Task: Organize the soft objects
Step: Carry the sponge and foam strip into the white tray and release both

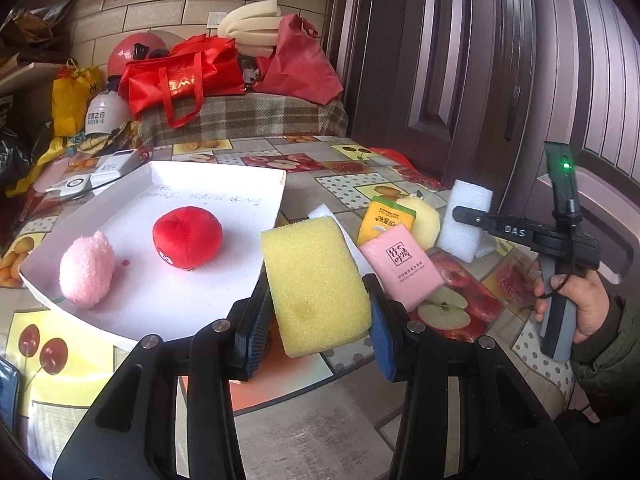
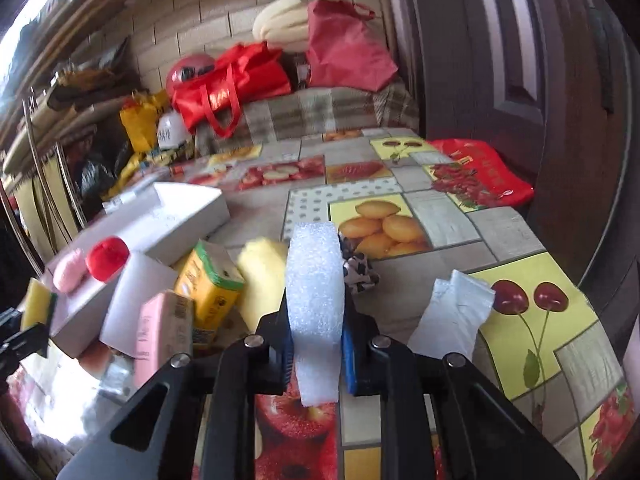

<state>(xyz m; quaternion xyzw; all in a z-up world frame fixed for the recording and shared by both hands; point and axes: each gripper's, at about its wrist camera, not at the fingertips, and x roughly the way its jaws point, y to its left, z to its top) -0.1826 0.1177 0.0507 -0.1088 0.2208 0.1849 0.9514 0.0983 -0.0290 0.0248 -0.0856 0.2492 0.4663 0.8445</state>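
Nearest in the left wrist view, the left gripper (image 1: pixel 318 320) is partly closed on a yellow sponge (image 1: pixel 316 284), pads pressing its two sides, the sponge standing tilted and lifted clear of the table (image 1: pixel 456 196), just at the near right corner of the white tray (image 1: pixel 160 312). Nearest in the right wrist view, the right gripper (image 2: pixel 316 344) is clamped tight on a white foam block (image 2: pixel 314 296), which stands upright between the blue pads and looks squeezed at the waist. So both tools are loaded, neither item delivered yet. Further out, the tray already holds two soft things: a pink plush ball (image 1: pixel 86 268) at its near left and a red plush ball (image 1: pixel 187 238) nearer the middle, apart from each other. Still loose on the fruit-print cloth, right of the tray: a pink tissue pack (image 1: pixel 402 270), a yellow tissue pack (image 1: pixel 384 216) behind it, a pale yellow soft lump (image 1: pixel 424 220), a spotted fabric scrap (image 2: pixel 360 270) and a crumpled white piece (image 2: pixel 452 316). Judgement: roughly a third done, if the tray is the collecting place; two in, two in hand, several waiting. Beyond, red bags (image 1: pixel 180 80) and clutter, not part of this.
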